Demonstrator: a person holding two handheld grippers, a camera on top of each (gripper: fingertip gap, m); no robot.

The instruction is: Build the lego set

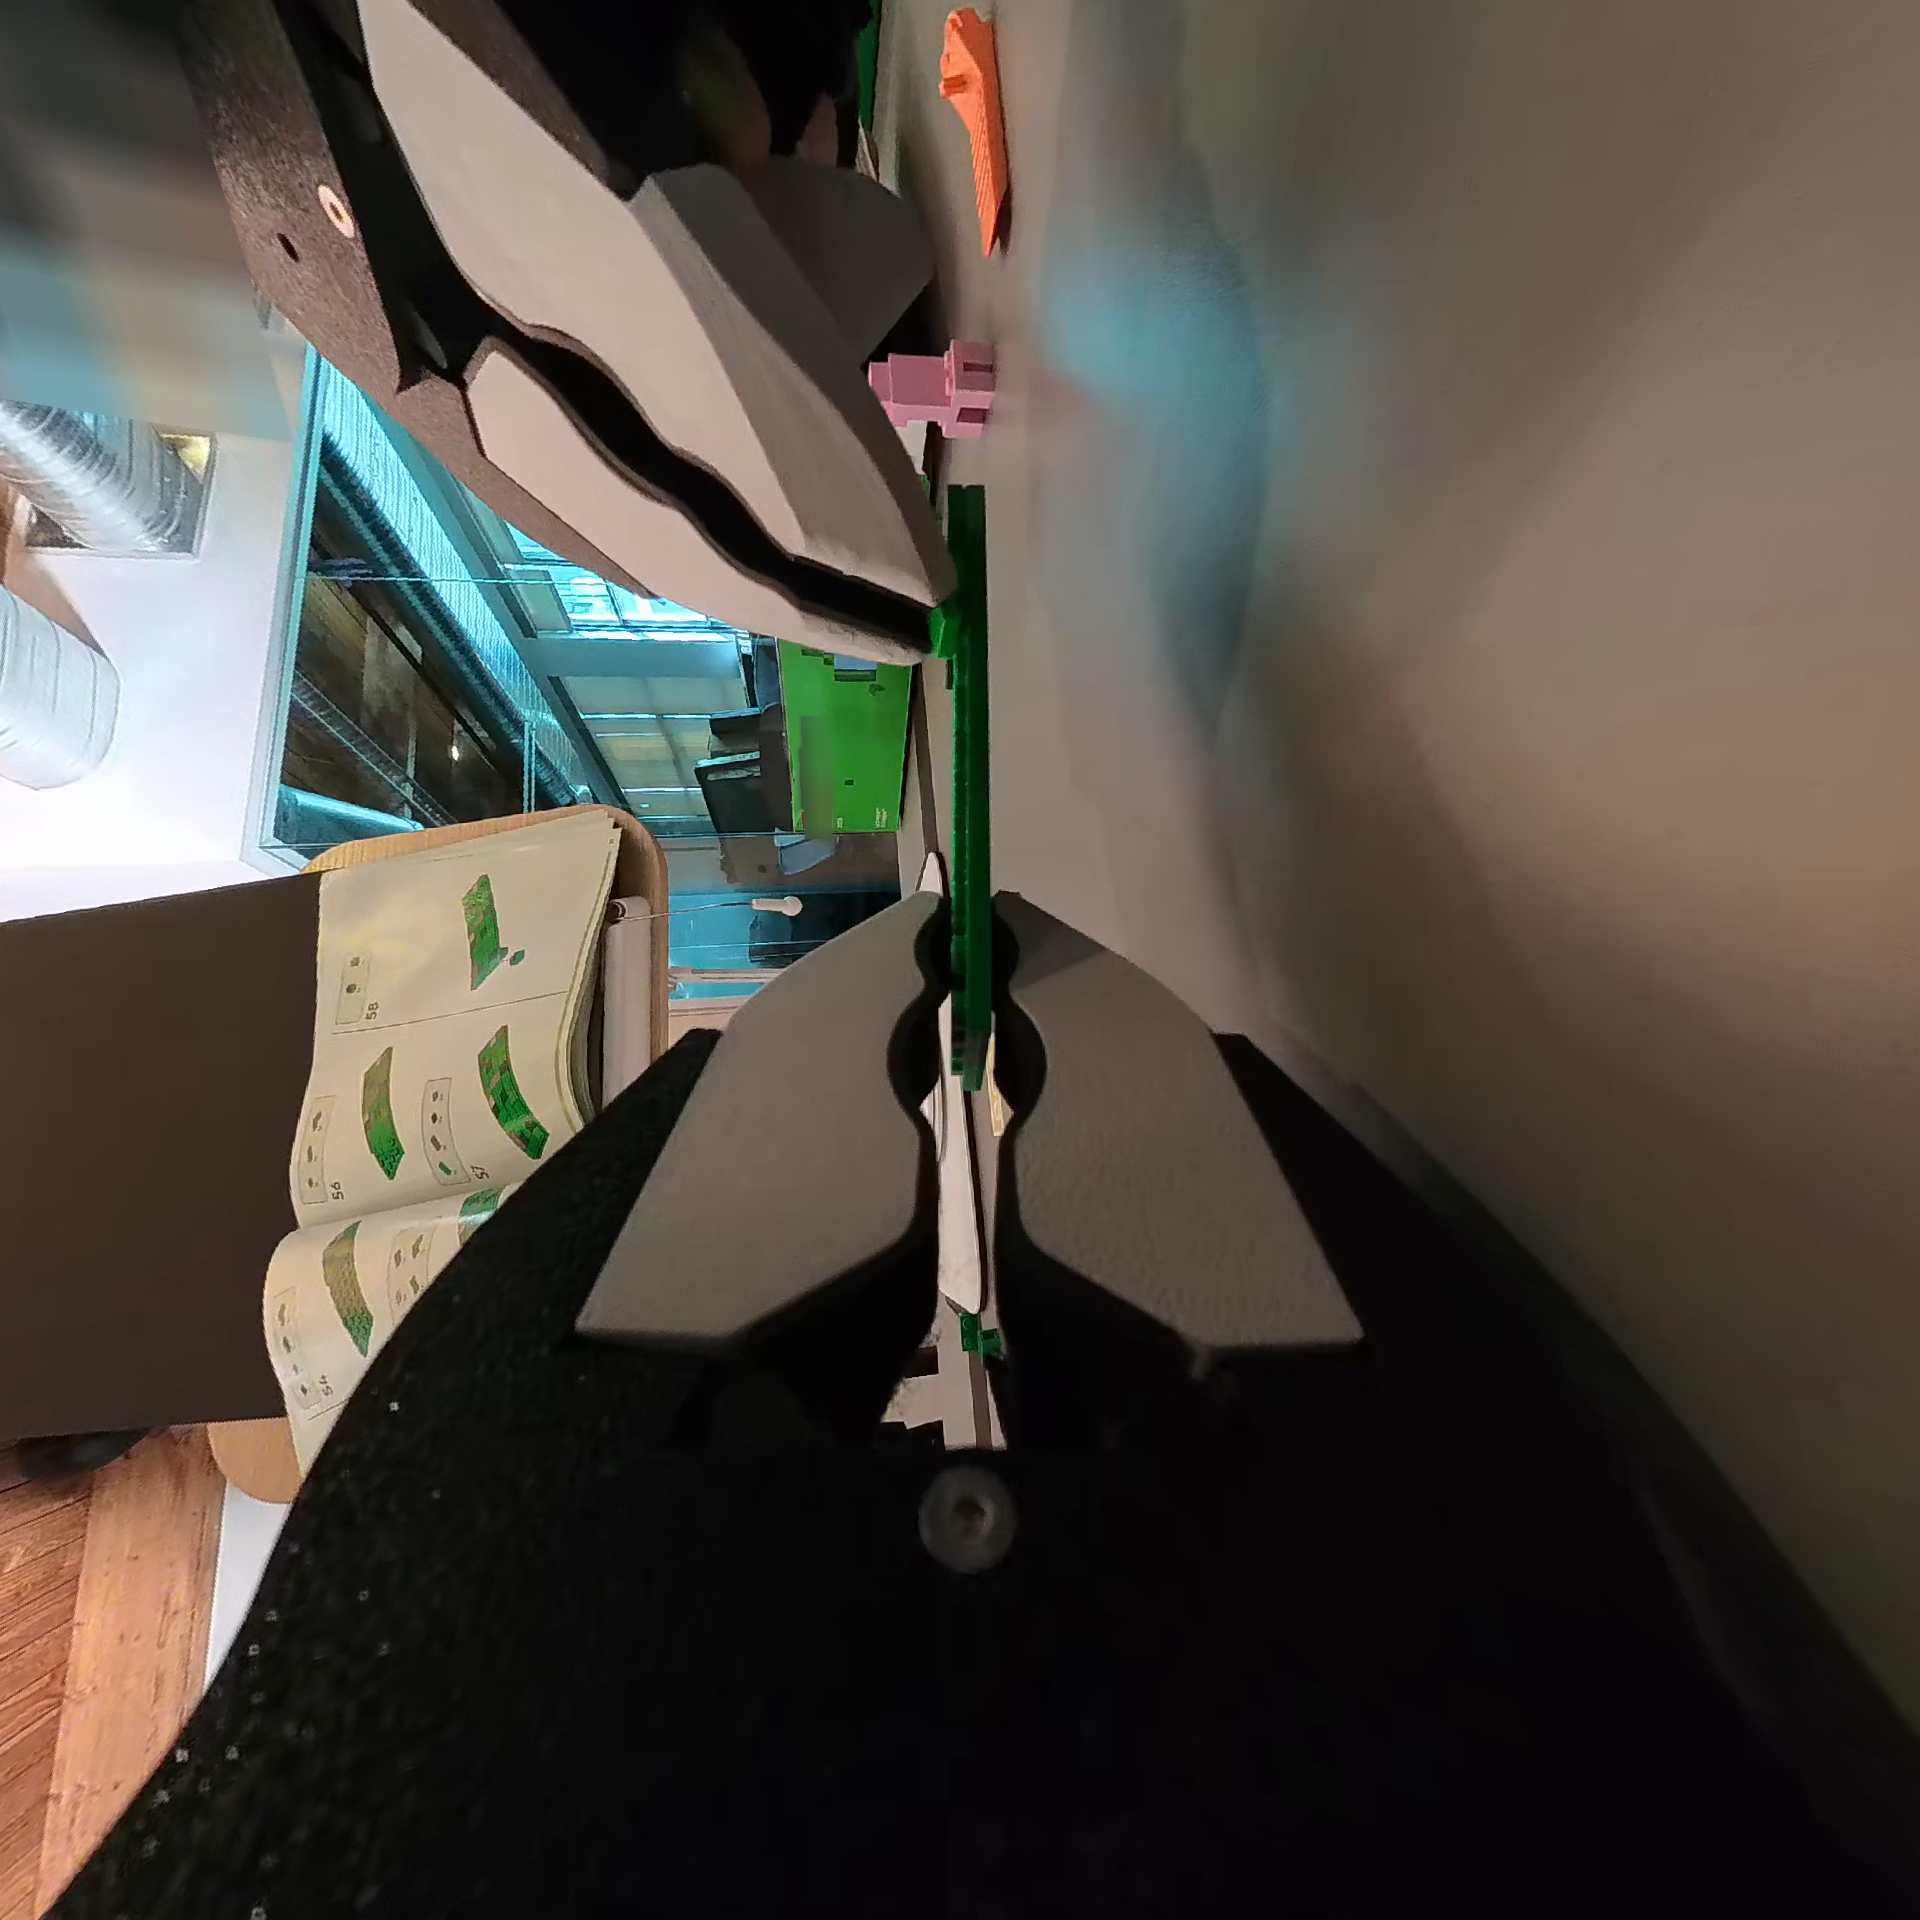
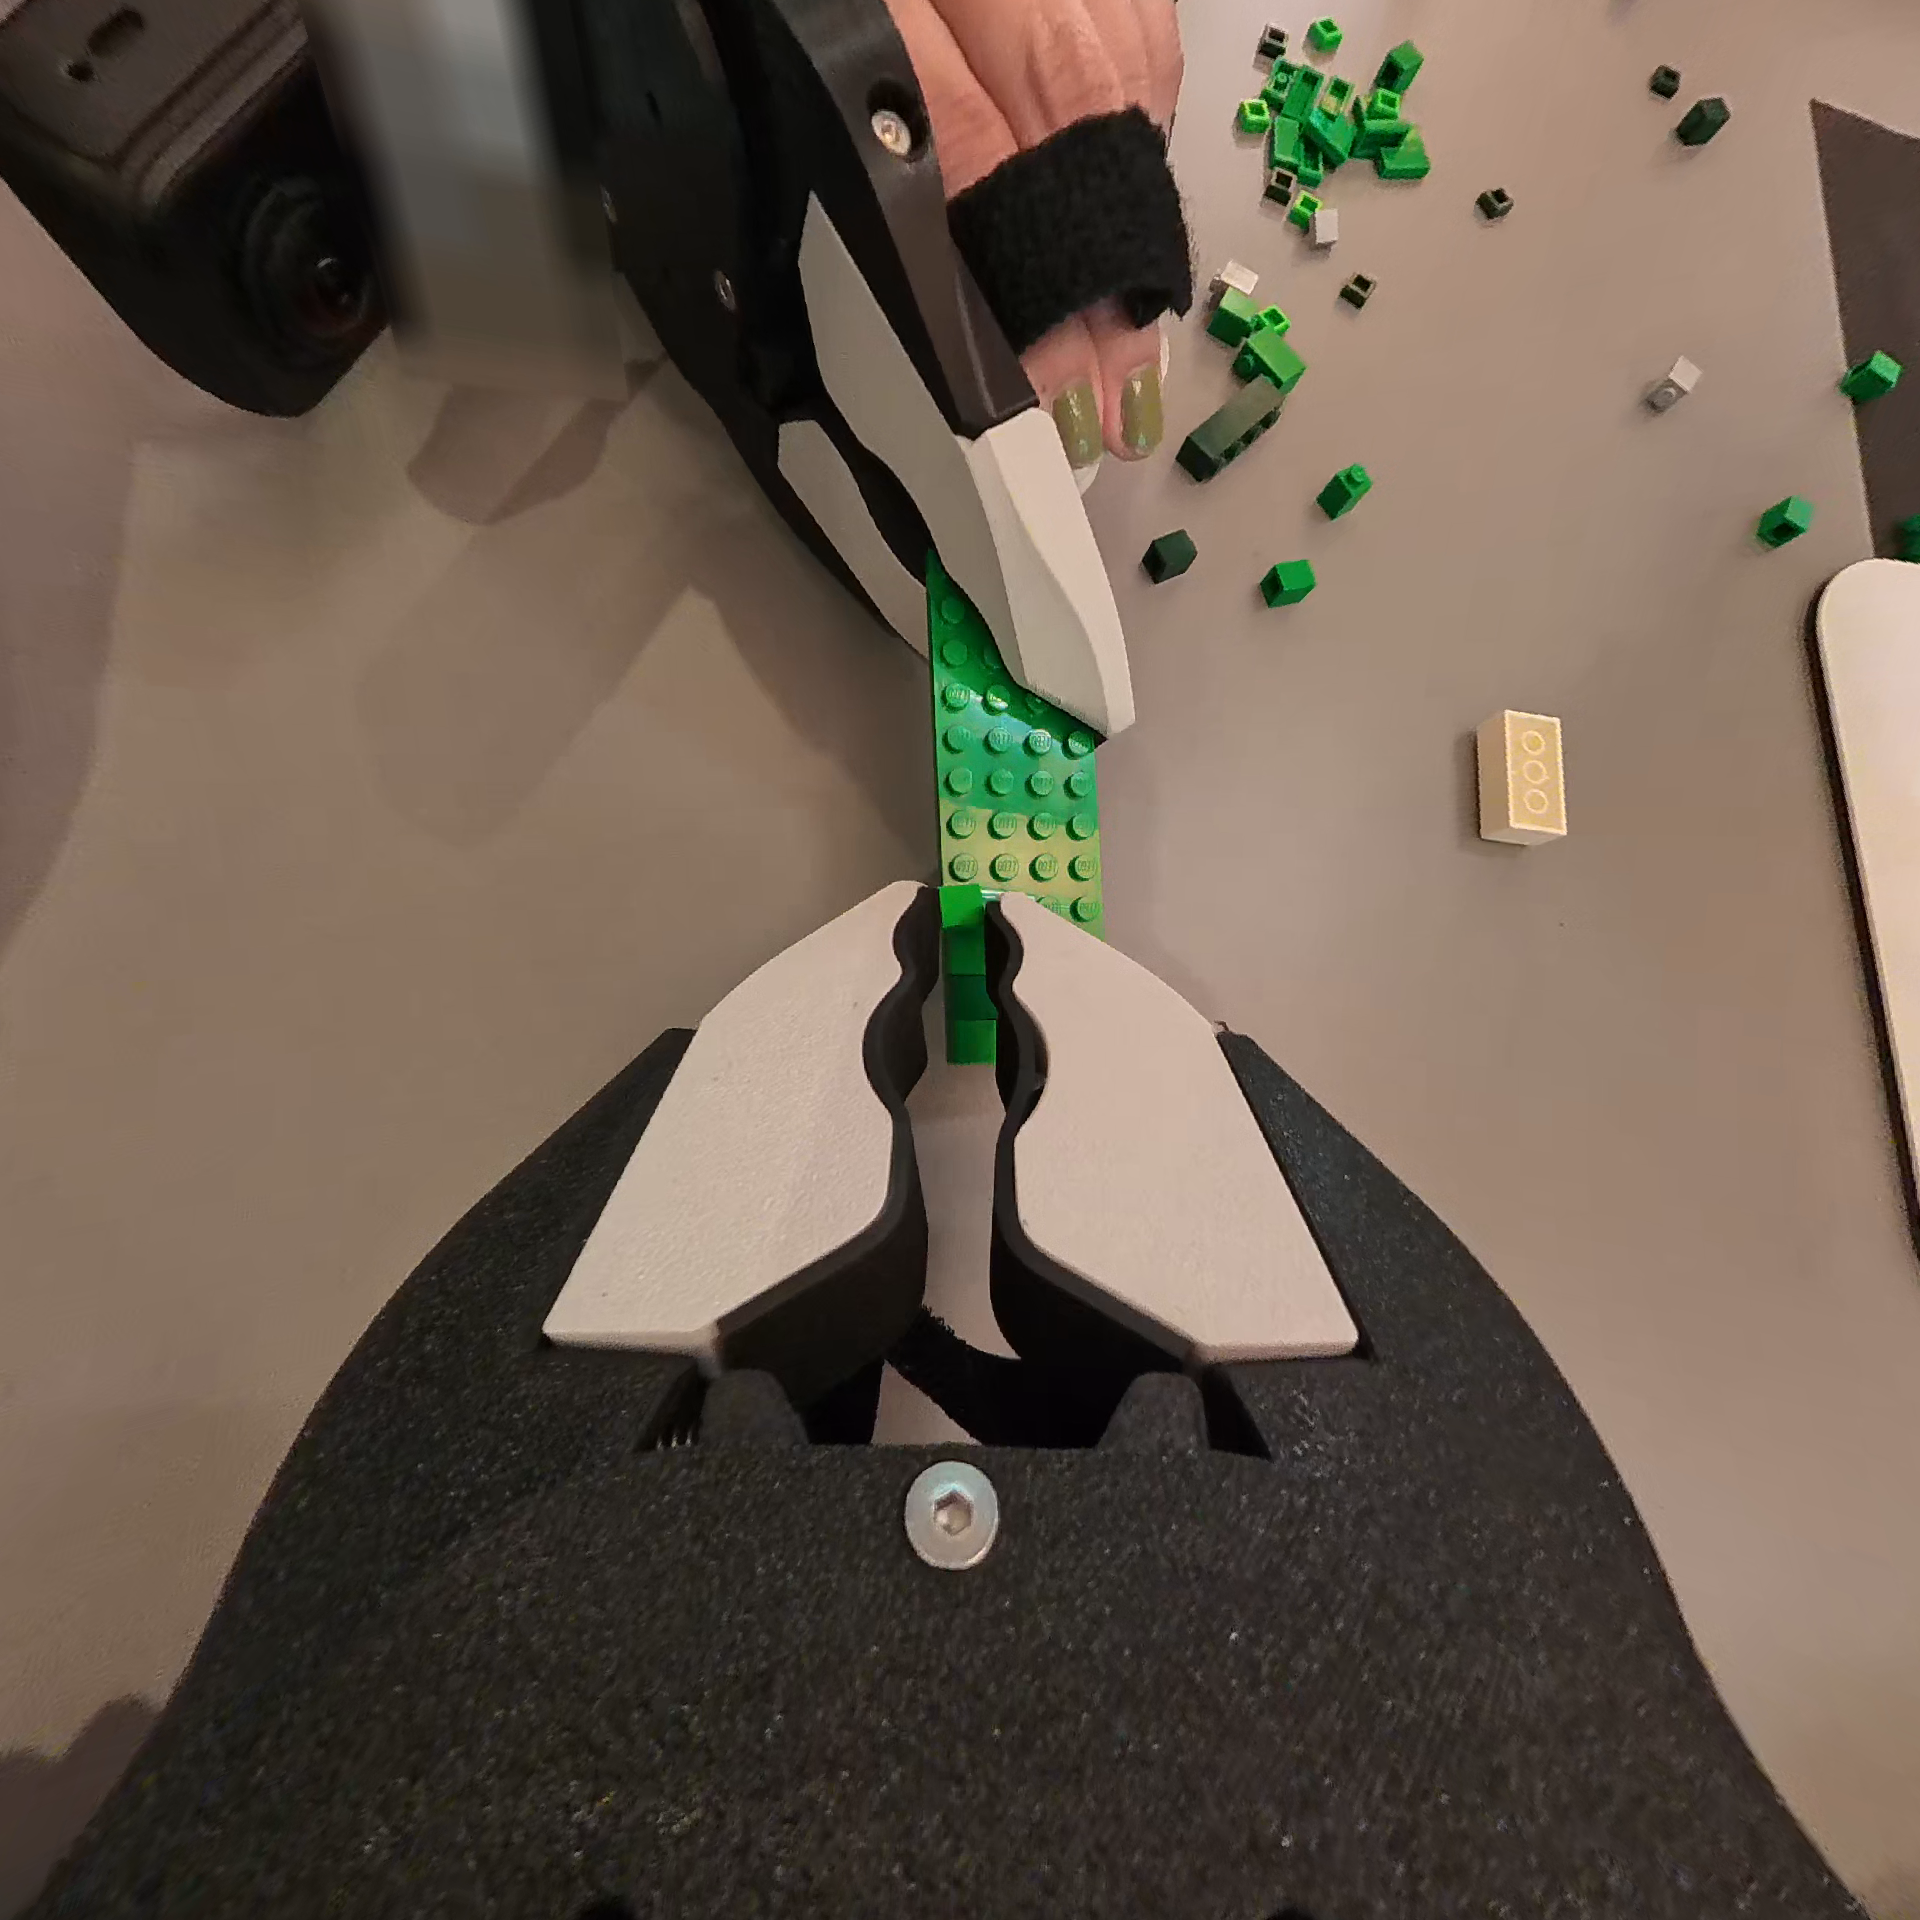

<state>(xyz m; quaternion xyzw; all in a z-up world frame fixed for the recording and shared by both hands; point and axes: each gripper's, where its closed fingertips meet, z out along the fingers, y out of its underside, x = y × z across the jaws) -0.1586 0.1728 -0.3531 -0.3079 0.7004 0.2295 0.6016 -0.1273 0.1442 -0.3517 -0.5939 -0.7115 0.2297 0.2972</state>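
A green studded plate (image 2: 1023, 800) is held above the grey table. My left gripper (image 1: 971, 914) is shut on one end of the plate (image 1: 968, 748), which shows edge-on in the left wrist view. In the right wrist view one of its fingers (image 2: 1039, 561) lies over the plate's far end. My right gripper (image 2: 961, 904) is shut on a narrow green brick piece (image 2: 968, 997) at the plate's near left corner. In the left wrist view the right gripper (image 1: 925, 623) holds that piece (image 1: 948, 629) against the plate.
Several loose green bricks (image 2: 1340, 114) are scattered at the back right, with a cream brick (image 2: 1520, 774) and a white board's edge (image 2: 1870, 831). An open instruction booklet (image 1: 457, 1039), a pink piece (image 1: 940, 390), an orange piece (image 1: 977, 135) and a green box (image 1: 847, 748) are nearby. The gap from one gripper's tips to the other's is roughly 5 cm.
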